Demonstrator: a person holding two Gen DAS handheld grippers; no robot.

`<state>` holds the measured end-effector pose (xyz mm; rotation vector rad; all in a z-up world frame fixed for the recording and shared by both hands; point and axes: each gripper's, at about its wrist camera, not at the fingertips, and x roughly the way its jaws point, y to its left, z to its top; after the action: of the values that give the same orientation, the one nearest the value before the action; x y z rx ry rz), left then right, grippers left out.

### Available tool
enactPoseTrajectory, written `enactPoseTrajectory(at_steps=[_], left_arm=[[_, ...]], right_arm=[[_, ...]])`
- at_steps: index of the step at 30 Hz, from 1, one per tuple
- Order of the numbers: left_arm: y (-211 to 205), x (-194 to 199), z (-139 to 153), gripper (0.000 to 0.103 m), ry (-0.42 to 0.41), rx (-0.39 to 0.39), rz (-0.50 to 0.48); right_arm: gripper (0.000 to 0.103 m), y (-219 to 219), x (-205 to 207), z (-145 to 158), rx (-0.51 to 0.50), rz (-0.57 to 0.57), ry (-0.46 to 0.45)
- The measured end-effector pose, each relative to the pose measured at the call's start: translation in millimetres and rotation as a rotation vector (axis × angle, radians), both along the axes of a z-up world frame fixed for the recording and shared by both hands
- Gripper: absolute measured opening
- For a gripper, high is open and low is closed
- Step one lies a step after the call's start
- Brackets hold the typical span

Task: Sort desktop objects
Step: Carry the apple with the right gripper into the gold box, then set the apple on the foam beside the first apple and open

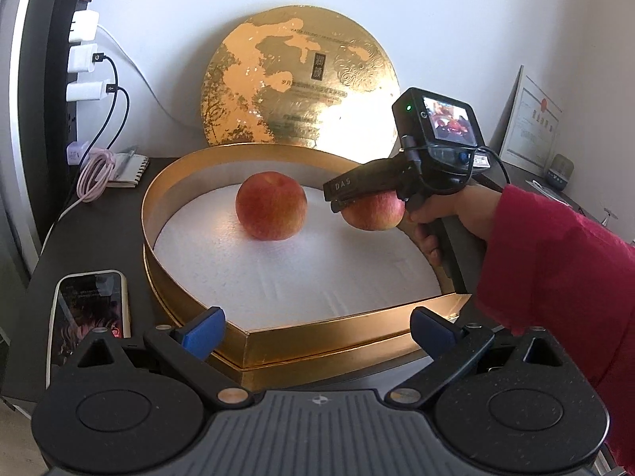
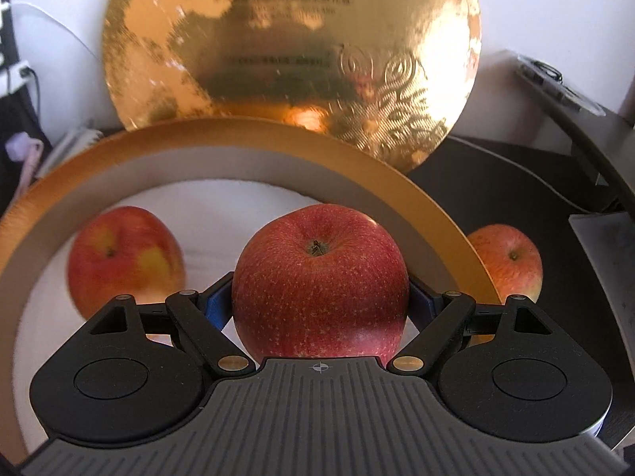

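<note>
Over the gold box [image 2: 416, 182], the right gripper [image 2: 320, 297] clamps a red apple [image 2: 320, 277]
Left gripper [image 1: 317, 327] jaws stand open, empty, at lower frame

Left gripper [image 1: 317, 331] fingers spread, empty; right gripper [image 2: 320, 303] fingers clamped.

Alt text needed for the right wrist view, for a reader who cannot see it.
The right gripper clamps a red apple over the round gold box, where a second apple lies. A third apple sits outside, and the gold lid leans behind.

Bright; glare on gold lid [image 2: 293, 47], fisheye-bent edges, slight motion blur.
</note>
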<state>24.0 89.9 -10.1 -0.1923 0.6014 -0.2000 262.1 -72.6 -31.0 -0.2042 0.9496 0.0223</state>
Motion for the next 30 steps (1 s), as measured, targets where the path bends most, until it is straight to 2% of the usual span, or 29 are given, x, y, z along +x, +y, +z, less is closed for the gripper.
enactPoseTrajectory(at_steps=[8, 15, 20, 26, 30], left_arm=[[-1.0, 2.5, -0.4, 0.1, 0.008, -0.001, -0.003], [-1.2, -0.5, -0.4, 0.1, 0.018, 0.005, 0.012], [-1.7, -3.1, 0.1, 0.1, 0.027, 0.013, 0.02], [-3.2, -9.4, 2.1, 0.1, 0.027, 0.019, 0.023], [-4.9, -15.3, 4.0, 0.1, 0.02, 0.029, 0.023]], right_arm=[[0.085, -2.3, 10.1, -15.1, -0.025, -0.015, 0.1], [0.086, -0.9, 8.3, -17.4, -0.046, -0.003, 0.111], [0.087, -6.7, 7.1, -14.1, -0.016, -0.05, 0.142], [0.096, -0.1, -0.6, -10.7, -0.092, -0.019, 0.15], [0.096, 1.2, -12.5, -0.6, -0.1, -0.018, 0.113]])
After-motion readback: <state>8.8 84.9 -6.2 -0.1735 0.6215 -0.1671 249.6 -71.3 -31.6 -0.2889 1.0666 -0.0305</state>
